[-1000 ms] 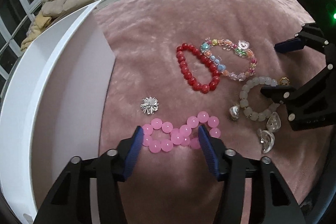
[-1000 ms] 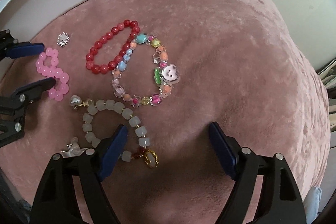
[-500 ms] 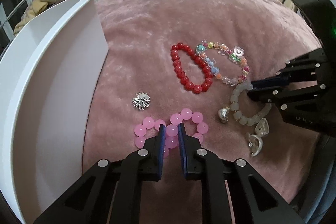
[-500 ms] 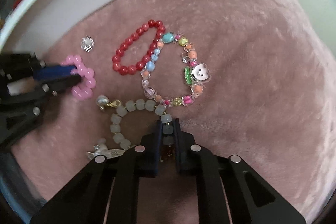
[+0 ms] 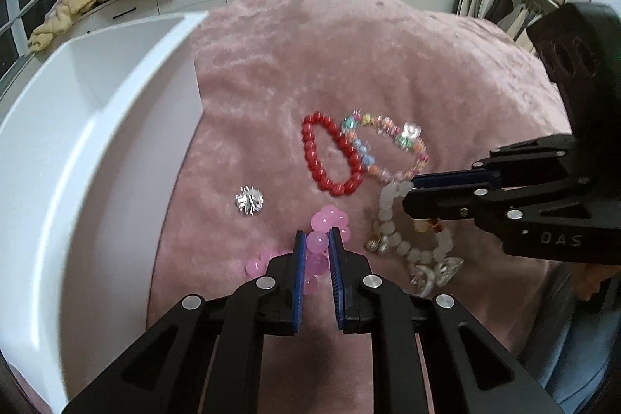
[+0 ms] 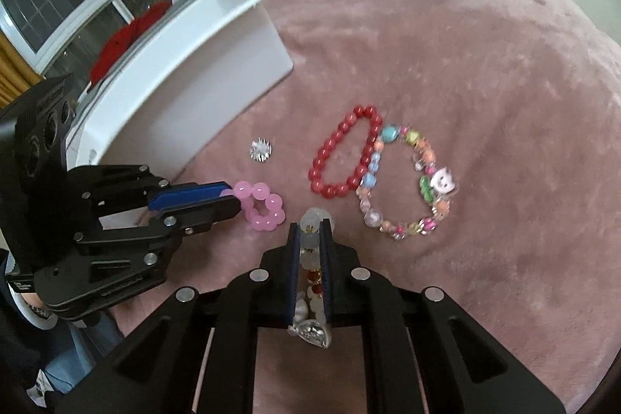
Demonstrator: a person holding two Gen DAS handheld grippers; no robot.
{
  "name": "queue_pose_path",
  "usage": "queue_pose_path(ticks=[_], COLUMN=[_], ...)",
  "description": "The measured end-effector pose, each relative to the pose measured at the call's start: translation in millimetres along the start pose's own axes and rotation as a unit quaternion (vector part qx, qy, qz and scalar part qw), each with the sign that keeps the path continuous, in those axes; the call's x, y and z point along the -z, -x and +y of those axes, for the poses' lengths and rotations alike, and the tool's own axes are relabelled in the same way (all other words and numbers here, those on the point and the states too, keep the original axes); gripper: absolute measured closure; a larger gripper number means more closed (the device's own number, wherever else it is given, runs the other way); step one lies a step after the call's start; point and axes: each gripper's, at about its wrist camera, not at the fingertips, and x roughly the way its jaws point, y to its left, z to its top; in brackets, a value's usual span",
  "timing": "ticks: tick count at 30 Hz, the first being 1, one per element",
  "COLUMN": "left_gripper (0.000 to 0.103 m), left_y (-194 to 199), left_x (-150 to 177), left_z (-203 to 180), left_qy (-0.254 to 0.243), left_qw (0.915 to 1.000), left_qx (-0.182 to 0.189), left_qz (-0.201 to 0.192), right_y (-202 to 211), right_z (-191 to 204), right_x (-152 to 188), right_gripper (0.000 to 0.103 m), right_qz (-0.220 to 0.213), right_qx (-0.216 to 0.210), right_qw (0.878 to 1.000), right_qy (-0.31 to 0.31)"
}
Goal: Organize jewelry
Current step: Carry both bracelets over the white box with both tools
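In the left wrist view, the left gripper (image 5: 316,243) is clamped on the pink bead bracelet (image 5: 324,220), one bead squeezed between its blue pads while the other beads bunch at and below the tips over the pink plush blanket (image 5: 349,57). A small silver charm (image 5: 249,200) lies just left of it, near the white tray (image 5: 77,150). Beyond lie the red bead bracelet (image 5: 330,158) and the multicoloured charm bracelet (image 5: 392,142), touching each other. At right, the right gripper (image 5: 411,191) pinches the frosted white bracelet (image 5: 388,231), whose charms dangle below. In the right wrist view, the right gripper (image 6: 310,235) grips that white bracelet (image 6: 312,220) tightly, beads and a clear charm strung along the gap between its pads. The left gripper (image 6: 233,200) at left holds the pink bracelet (image 6: 264,206), beside the white tray (image 6: 186,80).
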Motion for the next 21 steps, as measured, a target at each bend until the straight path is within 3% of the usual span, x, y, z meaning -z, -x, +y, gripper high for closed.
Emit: queue_pose_path(ticks=[7,12,21], left_gripper=[0.086,0.086,0.086], left_y=[33,58,110], left_x=[-9,-15,-28], left_z=[3,7,20], left_qy=[0.017,0.024,0.033], left_qw=[0.9992,0.9979,0.9942], left_qx=[0.014,0.025,0.028], left_qz=[-0.033,-0.055,-0.098], right_y=[25,67,98], right_z=[6,23,46], right_x=[-15,-21,-47], right_gripper=[0.092,0.092,0.092], right_qz=[-0.035,-0.070,-0.095], right_qx=[0.001,-0.011,-0.016], right_qw=[0.999,0.997,0.994], right_qy=[0.005,0.023,0.046])
